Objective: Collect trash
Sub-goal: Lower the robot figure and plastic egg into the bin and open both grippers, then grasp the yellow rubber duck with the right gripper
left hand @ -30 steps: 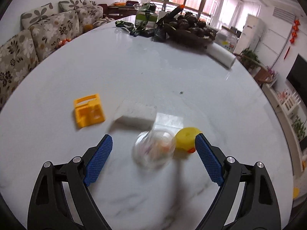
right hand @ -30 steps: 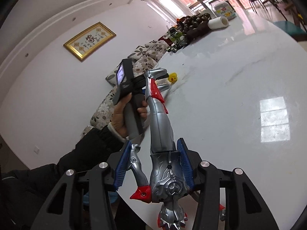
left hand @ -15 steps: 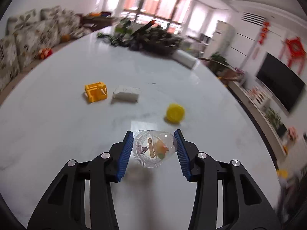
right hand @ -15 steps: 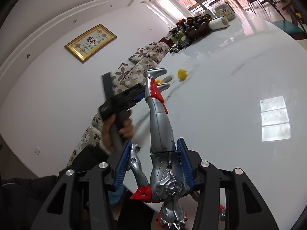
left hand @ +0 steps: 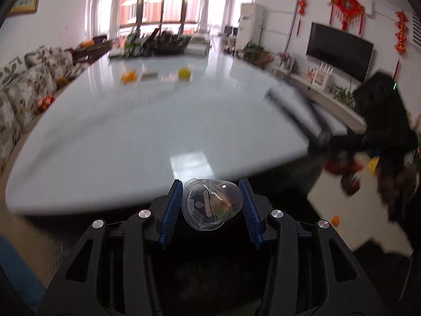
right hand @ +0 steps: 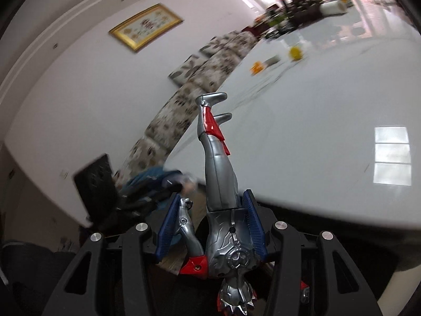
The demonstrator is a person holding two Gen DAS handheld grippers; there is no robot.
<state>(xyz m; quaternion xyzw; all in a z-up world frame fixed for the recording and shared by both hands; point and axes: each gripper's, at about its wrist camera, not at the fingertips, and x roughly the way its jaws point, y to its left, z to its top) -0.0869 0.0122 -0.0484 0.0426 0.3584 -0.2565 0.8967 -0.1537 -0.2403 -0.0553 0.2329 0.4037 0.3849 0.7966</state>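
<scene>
Carrying step: the left gripper (left hand: pixel 211 210) pinched a clear plastic cup (left hand: pixel 211 204) at lower centre, off the white surface (left hand: pixel 131 131). The right gripper (right hand: pixel 209 230) clamped a toy figure (right hand: pixel 219 192). Next called for a bin, unseen.

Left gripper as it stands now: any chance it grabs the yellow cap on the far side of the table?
Probably not. The left gripper is shut on the clear plastic cup and sits off the near edge of the table, while the yellow cap lies far across it.
</scene>
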